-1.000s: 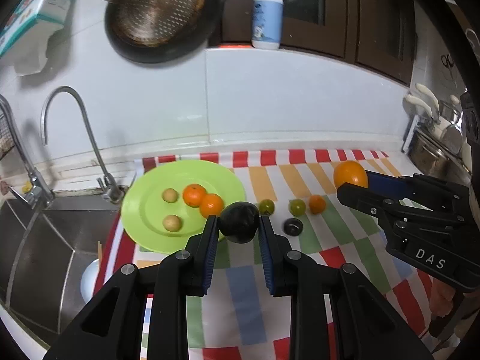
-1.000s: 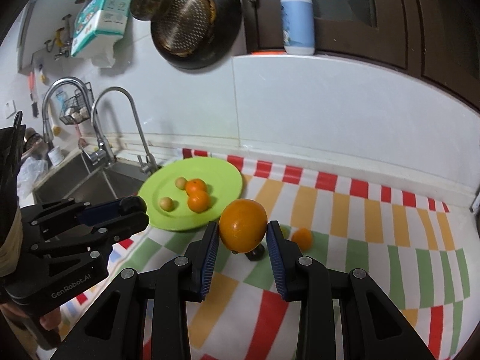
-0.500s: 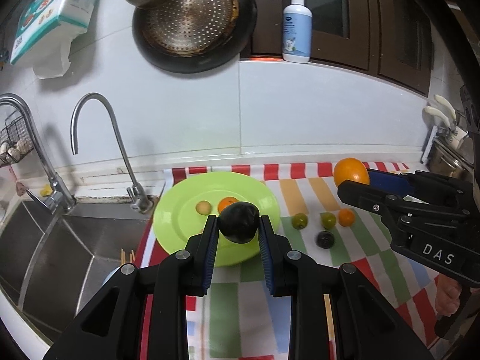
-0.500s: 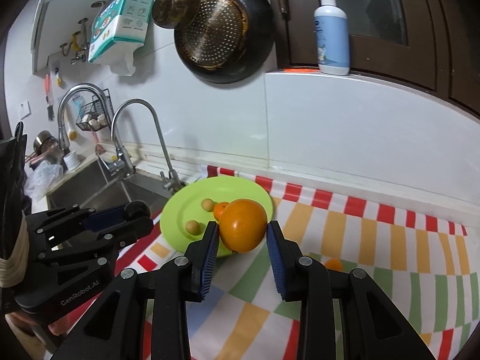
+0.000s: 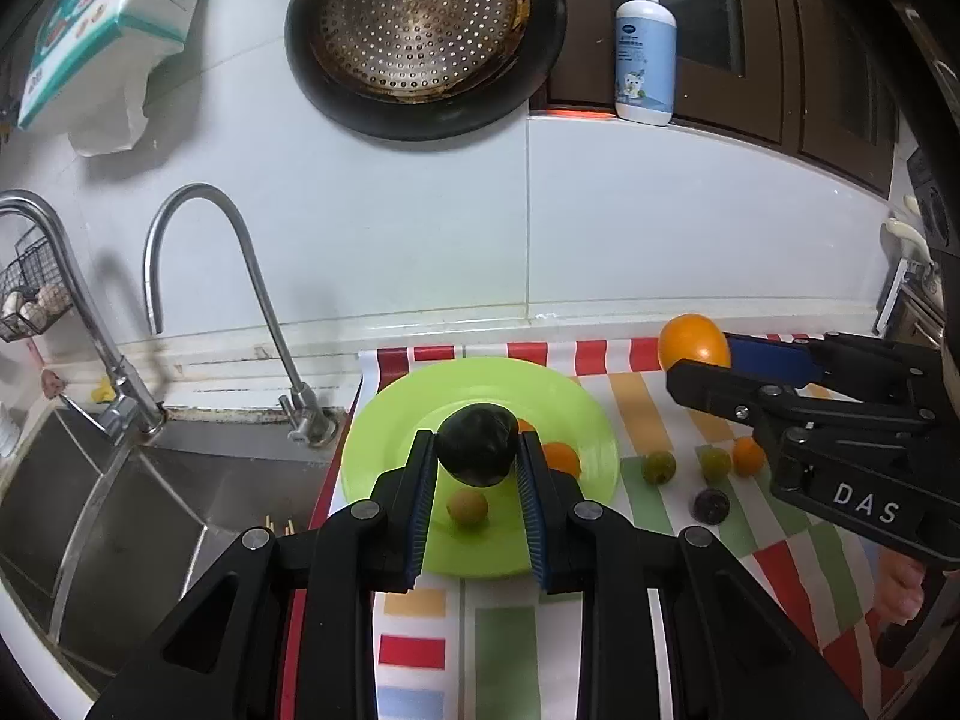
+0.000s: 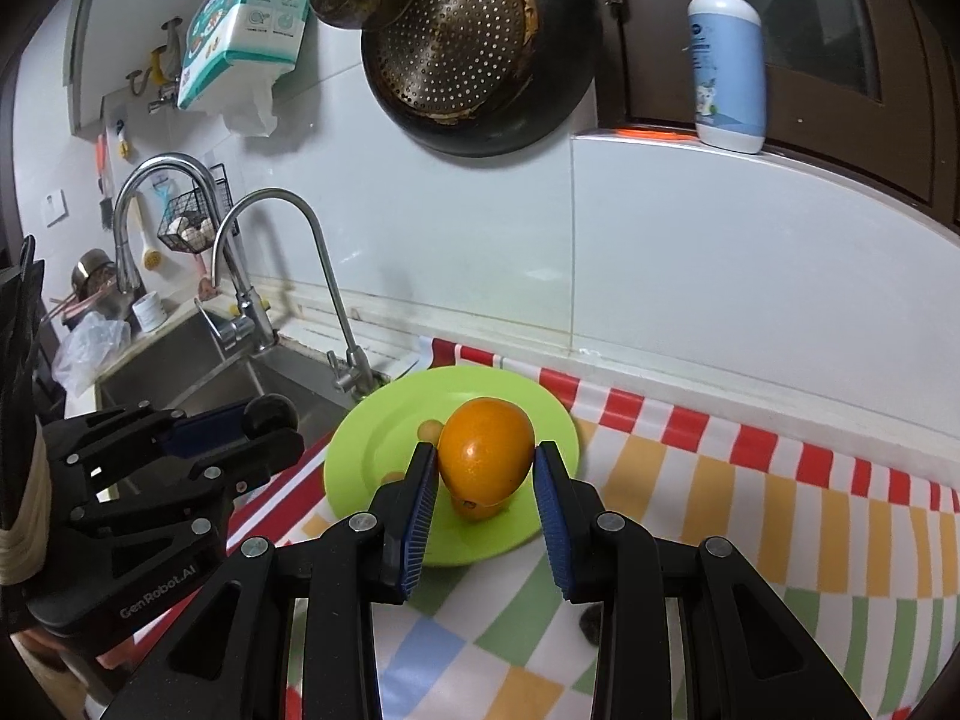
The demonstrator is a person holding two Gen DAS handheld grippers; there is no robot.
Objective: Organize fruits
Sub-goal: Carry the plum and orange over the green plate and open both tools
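Note:
My left gripper (image 5: 475,462) is shut on a dark round fruit (image 5: 477,445) and holds it above the green plate (image 5: 576,414). The plate holds small oranges (image 5: 562,457) and a yellowish fruit (image 5: 467,507). My right gripper (image 6: 485,468) is shut on a large orange (image 6: 486,450) above the same plate (image 6: 384,438); it also shows in the left wrist view (image 5: 694,341). On the checked cloth (image 5: 648,504) lie two green fruits (image 5: 659,467), a small orange (image 5: 747,455) and a dark fruit (image 5: 711,505).
A steel sink (image 5: 120,492) with two taps (image 5: 252,300) lies left of the plate. A pan (image 5: 420,30) hangs on the wall above. A soap bottle (image 5: 645,42) stands on the ledge. Cookware sits at the far right.
Both grippers have moved left with their fruits, from over the cloth to over the green plate. The loose fruits on the cloth have not moved.

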